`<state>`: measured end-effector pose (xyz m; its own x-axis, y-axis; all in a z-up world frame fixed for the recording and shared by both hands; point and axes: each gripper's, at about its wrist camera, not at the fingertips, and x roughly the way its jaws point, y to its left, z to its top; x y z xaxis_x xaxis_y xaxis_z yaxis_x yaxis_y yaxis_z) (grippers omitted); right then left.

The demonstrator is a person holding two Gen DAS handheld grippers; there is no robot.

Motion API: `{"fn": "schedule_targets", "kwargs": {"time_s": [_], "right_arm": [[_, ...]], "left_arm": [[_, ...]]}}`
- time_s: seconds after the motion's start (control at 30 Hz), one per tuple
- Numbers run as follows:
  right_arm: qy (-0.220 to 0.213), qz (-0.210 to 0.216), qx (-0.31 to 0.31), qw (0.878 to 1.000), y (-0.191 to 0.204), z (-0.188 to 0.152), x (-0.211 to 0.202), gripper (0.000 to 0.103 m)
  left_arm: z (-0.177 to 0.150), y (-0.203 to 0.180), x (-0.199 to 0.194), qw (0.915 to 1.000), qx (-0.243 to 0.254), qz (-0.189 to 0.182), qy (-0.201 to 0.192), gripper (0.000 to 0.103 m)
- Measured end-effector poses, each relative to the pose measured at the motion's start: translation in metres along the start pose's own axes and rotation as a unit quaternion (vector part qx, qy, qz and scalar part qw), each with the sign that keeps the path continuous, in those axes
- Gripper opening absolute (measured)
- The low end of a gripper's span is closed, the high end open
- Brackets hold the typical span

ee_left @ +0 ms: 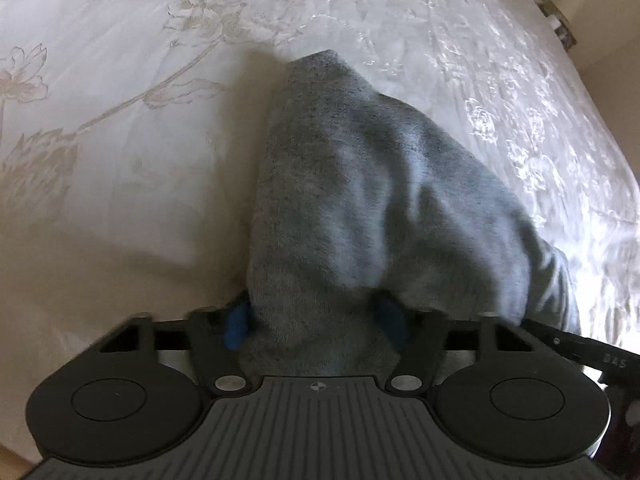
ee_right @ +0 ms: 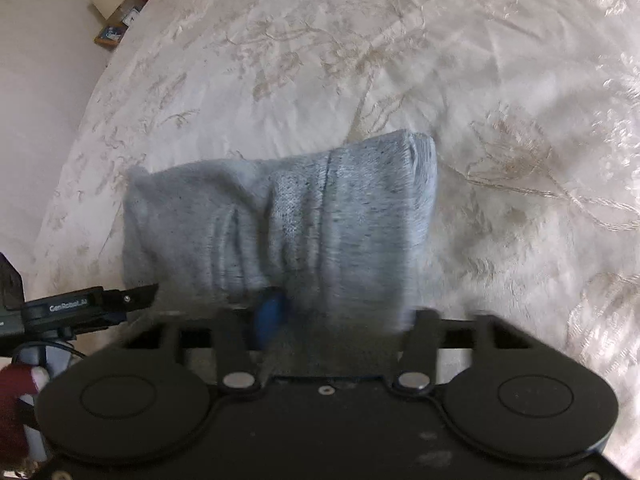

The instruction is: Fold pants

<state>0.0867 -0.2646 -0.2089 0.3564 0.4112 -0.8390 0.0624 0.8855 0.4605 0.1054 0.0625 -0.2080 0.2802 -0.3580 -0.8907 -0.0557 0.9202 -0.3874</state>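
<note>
Grey knit pants [ee_left: 360,200] hang bunched from both grippers above a cream bedspread. My left gripper [ee_left: 316,320] is shut on the pants; cloth drapes over its blue pads [ee_left: 236,326] and hides the tips. My right gripper [ee_right: 332,316] is shut on the pants [ee_right: 288,216] too, with one blue pad [ee_right: 270,316] showing and the other covered. The left gripper's body [ee_right: 80,306] shows at the left of the right wrist view, close beside the right one. The right gripper's arm [ee_left: 580,346] shows at the right edge of the left wrist view.
The cream floral bedspread [ee_left: 140,100] fills both views below the pants [ee_right: 500,120]. Small items stand on a surface by the bed's far edge [ee_right: 120,12]. The bed's right edge and floor show in the left wrist view [ee_left: 612,80].
</note>
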Motion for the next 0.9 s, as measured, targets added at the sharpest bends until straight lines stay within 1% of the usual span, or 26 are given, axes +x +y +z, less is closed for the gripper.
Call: {"fn": "schedule_targets", "kwargs": {"time_s": [0.03,0.07,0.13,0.17,0.23,0.3,0.4,0.47,0.53,0.6,0.63,0.67,0.7,0.73,0.77,0.8,0.9], "right_arm": [[-0.005,-0.003,-0.01,1.0,0.006,-0.001,-0.009,0.031],[-0.01,-0.007,-0.022,1.0,0.013,-0.001,-0.015,0.029],[-0.023,-0.012,-0.049,0.998,0.031,0.0,-0.03,0.028],[-0.032,-0.008,-0.057,0.998,0.038,0.002,-0.039,0.027],[-0.053,-0.002,-0.07,0.996,0.049,0.01,-0.055,0.027],[-0.076,-0.002,-0.087,0.993,0.059,0.027,-0.071,0.027],[-0.113,0.002,-0.094,0.989,0.066,0.061,-0.086,0.027],[-0.135,0.003,-0.093,0.987,0.067,0.086,-0.09,0.027],[-0.154,-0.006,-0.094,0.984,0.063,0.111,-0.087,0.027],[-0.161,-0.032,-0.084,0.983,0.053,0.132,-0.074,0.031],[-0.156,-0.054,-0.068,0.984,0.046,0.142,-0.064,0.04],[-0.143,-0.099,-0.047,0.984,0.034,0.152,-0.05,0.049],[-0.131,-0.143,-0.031,0.981,0.025,0.156,-0.038,0.049],[-0.115,-0.19,-0.02,0.975,0.016,0.161,-0.027,0.046],[-0.102,-0.228,-0.013,0.968,0.009,0.162,-0.019,0.037],[-0.095,-0.247,-0.004,0.964,0.004,0.161,-0.016,0.035],[-0.114,-0.226,0.009,0.967,0.005,0.147,-0.027,0.034]], "left_arm": [[-0.002,-0.004,-0.007,1.0,0.006,0.004,-0.006,0.027],[-0.005,-0.009,-0.013,0.9997,0.014,0.01,-0.015,0.016],[-0.01,-0.024,-0.026,0.9983,0.042,0.025,-0.031,0.013],[-0.012,-0.031,-0.035,0.9974,0.052,0.028,-0.041,0.012],[-0.009,-0.04,-0.048,0.9967,0.053,0.021,-0.058,0.011],[0.0,-0.05,-0.063,0.9947,0.058,0.02,-0.082,0.011],[0.027,-0.065,-0.081,0.9896,0.074,0.013,-0.123,0.011],[0.049,-0.072,-0.087,0.9868,0.078,0.005,-0.142,0.012],[0.072,-0.08,-0.087,0.9841,0.082,-0.001,-0.158,0.012],[0.091,-0.089,-0.08,0.9822,0.089,0.004,-0.165,0.013],[0.099,-0.092,-0.073,0.982,0.089,0.017,-0.165,0.016],[0.105,-0.093,-0.063,0.9827,0.086,0.041,-0.159,0.016],[0.107,-0.093,-0.054,0.9829,0.084,0.062,-0.152,0.016],[0.11,-0.09,-0.042,0.9839,0.078,0.086,-0.136,0.016],[0.11,-0.083,-0.038,0.9853,0.071,0.097,-0.122,0.016],[0.108,-0.078,-0.033,0.9867,0.062,0.103,-0.109,0.016],[0.093,-0.067,-0.037,0.9877,0.058,0.107,-0.098,0.016]]}}
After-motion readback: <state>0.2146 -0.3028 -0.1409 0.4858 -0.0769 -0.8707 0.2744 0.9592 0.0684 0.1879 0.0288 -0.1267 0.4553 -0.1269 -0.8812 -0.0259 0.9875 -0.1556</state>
